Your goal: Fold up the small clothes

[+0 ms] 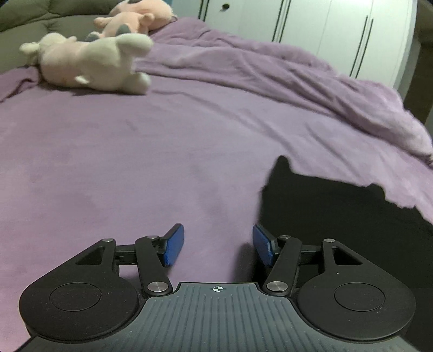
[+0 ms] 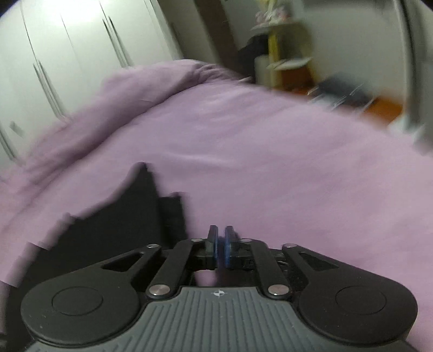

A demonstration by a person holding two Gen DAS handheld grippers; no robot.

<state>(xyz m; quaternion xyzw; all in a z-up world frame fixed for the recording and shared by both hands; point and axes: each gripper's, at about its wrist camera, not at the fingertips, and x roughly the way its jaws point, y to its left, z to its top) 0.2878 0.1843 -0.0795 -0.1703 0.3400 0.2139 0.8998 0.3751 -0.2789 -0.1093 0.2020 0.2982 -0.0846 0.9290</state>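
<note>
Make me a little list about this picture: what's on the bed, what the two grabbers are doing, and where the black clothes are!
bed cover: purple blanket, rumpled along the far side
toys: cream plush and pink plush near the headboard
clothing: black garment lying on the blanket
left gripper: open, nothing between the pads, garment just to its right
right gripper: nearly shut, holding nothing visible, garment to its left
background: white wardrobe

We see a black garment [image 1: 338, 216], seemingly spread flat though blurred, lying on the purple bedspread [image 1: 135, 151].
</note>
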